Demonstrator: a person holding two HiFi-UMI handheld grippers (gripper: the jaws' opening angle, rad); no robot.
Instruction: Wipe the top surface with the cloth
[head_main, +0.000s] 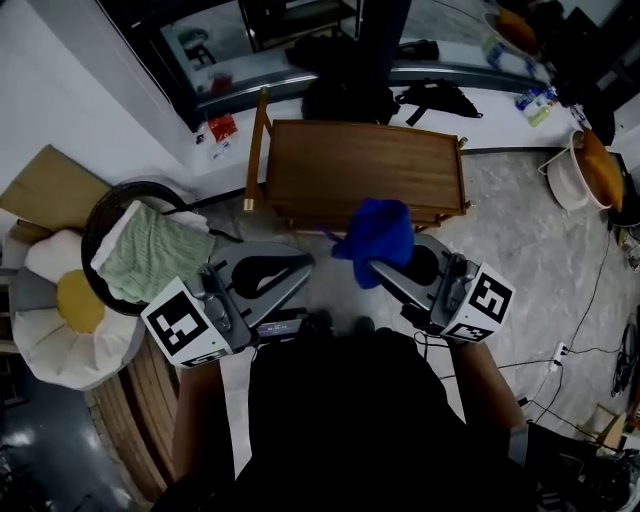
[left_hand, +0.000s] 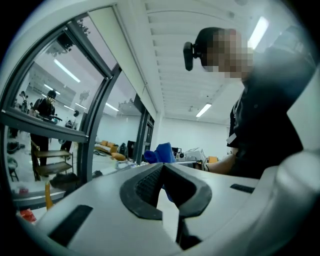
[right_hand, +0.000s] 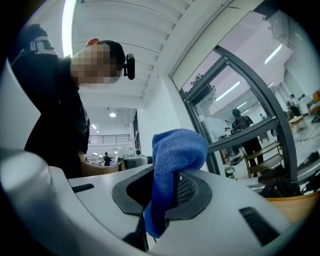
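A wooden table (head_main: 365, 170) with a raised rim stands ahead of me, its top bare. My right gripper (head_main: 378, 262) is shut on a blue cloth (head_main: 378, 232), which bunches above the jaws over the table's near edge. In the right gripper view the blue cloth (right_hand: 172, 165) fills the gap of the right gripper (right_hand: 167, 175) and hangs down below it. My left gripper (head_main: 298, 264) is to the left of the cloth, short of the table. In the left gripper view the left gripper (left_hand: 162, 166) has its tips together with nothing held, and the cloth (left_hand: 160, 152) shows just beyond.
A dark basket (head_main: 100, 215) with a green towel (head_main: 150, 250) sits at my left, beside a white flower-shaped cushion (head_main: 60, 310) and cardboard (head_main: 50, 185). A black bag (head_main: 350, 95) lies behind the table. Cables (head_main: 590, 340) run over the floor at right, near a white basin (head_main: 570, 180).
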